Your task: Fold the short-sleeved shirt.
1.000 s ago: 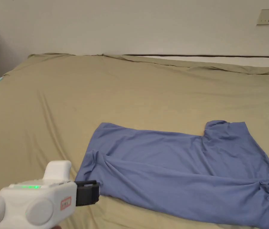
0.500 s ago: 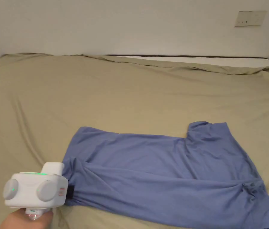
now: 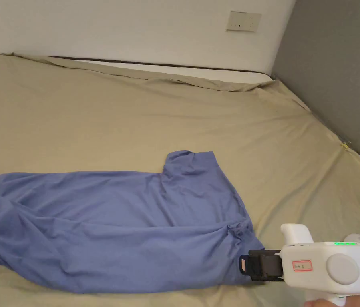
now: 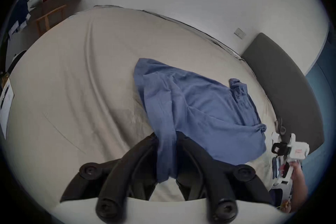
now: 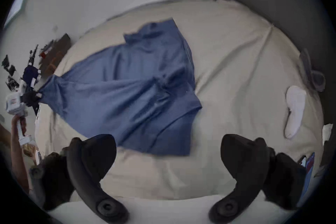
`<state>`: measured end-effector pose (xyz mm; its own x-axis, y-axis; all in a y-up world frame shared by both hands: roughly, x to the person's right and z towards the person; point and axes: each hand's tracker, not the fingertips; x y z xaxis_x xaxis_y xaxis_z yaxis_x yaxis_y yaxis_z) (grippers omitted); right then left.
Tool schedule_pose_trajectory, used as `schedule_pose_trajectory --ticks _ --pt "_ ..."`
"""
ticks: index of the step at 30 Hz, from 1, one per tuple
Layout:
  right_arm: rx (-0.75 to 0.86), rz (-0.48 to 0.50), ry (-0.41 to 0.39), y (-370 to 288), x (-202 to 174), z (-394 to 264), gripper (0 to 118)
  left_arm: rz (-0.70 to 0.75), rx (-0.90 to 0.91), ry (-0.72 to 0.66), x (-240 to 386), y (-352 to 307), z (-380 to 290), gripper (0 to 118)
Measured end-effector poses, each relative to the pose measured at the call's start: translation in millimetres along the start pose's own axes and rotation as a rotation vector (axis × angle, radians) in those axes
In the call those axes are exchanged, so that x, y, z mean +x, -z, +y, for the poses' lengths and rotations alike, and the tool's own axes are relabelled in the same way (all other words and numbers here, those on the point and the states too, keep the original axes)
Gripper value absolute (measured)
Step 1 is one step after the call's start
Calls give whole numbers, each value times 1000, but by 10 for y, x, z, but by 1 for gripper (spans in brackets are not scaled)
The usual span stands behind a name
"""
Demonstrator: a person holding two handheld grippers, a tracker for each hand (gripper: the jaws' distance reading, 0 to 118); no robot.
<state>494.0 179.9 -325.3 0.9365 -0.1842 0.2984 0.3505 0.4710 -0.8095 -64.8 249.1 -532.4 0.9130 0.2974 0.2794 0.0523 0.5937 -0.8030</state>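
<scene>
Lying rumpled on tan bed sheet (image 3: 135, 104), blue shirt (image 3: 127, 224) fills lower left of head view; left gripper (image 4: 166, 155) clamps its hem; right gripper (image 5: 168, 151) jaws wide, near shirt's lower-right corner, bottom right

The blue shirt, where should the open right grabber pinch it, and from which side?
Best guess: the shirt corner nearest the right gripper, at the shoulder end. Slide in low from the right across the bed sheet. That edge lies flat and faces the open jaws, while the left gripper holds the hem end.
</scene>
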Motion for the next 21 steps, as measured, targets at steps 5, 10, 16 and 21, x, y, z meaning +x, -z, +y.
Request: schedule_pose_trajectory --ticks 5,10,16,21 --pt "-84 -24 -35 391 -112 3 91 17 -25 -35 -123 97 -9 14" --pt "-38 14 -67 163 -277 1 14 -10 -68 -91 -308 125 -46 14" --pt "-63 97 11 -345 -138 84 13 -87 -103 -140 -564 -95 -41 14" --pt "-117 53 -46 -752 -115 -26 12 -103 -149 -109 -626 -442 -179 14"
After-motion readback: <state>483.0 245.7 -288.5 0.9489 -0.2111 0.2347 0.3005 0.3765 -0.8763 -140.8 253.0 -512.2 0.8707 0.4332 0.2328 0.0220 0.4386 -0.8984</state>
